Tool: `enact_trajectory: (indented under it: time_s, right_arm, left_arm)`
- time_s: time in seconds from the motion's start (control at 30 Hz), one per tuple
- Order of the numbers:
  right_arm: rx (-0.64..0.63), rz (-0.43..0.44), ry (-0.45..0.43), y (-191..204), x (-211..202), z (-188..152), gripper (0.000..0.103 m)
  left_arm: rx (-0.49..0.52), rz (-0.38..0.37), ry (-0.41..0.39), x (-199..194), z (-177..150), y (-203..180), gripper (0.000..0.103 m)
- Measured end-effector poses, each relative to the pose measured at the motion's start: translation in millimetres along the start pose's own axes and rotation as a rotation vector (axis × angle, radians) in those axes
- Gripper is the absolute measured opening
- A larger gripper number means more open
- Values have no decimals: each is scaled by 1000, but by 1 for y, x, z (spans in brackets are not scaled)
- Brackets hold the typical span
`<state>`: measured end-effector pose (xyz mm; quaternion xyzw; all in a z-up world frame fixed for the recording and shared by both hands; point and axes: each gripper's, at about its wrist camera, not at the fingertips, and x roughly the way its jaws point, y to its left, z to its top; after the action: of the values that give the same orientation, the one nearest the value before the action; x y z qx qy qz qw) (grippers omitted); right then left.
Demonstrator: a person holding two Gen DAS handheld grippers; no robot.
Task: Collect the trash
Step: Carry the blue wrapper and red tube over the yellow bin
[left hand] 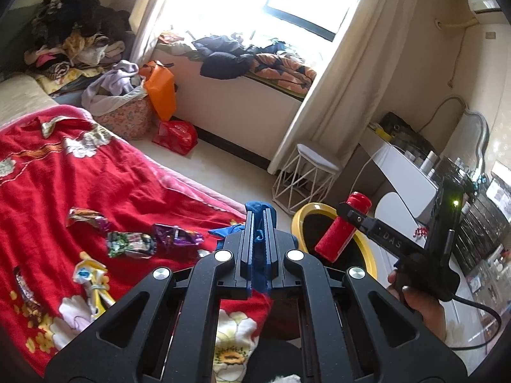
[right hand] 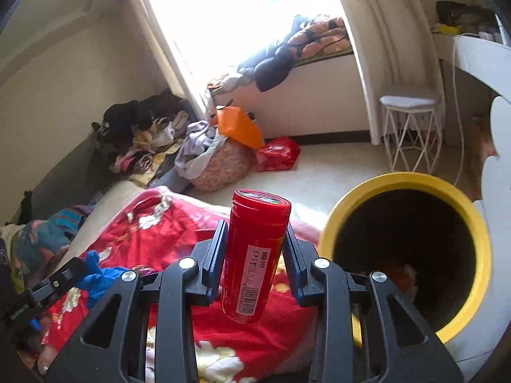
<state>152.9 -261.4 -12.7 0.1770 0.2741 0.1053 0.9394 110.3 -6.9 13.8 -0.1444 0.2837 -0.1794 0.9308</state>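
My right gripper point(right hand: 255, 236) is shut on a red plastic canister point(right hand: 254, 255) and holds it upright above the bed's edge, left of a yellow-rimmed trash bin point(right hand: 479, 233). In the left wrist view the same red canister point(left hand: 343, 231) hangs over the bin's yellow rim point(left hand: 298, 220). My left gripper point(left hand: 260, 220) is shut on a crumpled blue scrap point(left hand: 258, 239), which also shows as a blue scrap point(right hand: 95, 271) at the left of the right wrist view. Several snack wrappers point(left hand: 131, 244) lie on the red floral blanket point(left hand: 80, 175).
A white wire stool point(left hand: 308, 178) stands beyond the bin, a white dressing table point(left hand: 402, 172) to its right. A red plastic bag point(left hand: 175, 135), an orange bag point(left hand: 161, 91) and a laundry basket point(left hand: 127, 118) sit on the floor by the window ledge. Clothes pile at the bed's far end.
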Motion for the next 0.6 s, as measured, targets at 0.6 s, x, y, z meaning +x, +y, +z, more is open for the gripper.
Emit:
enact_trajectory:
  time_s: [0.6]
  right_arm:
    - [59,-118,-66,-54,-15,2,32]
  left_arm:
    - [77,-61,47,37,-3,-46,2]
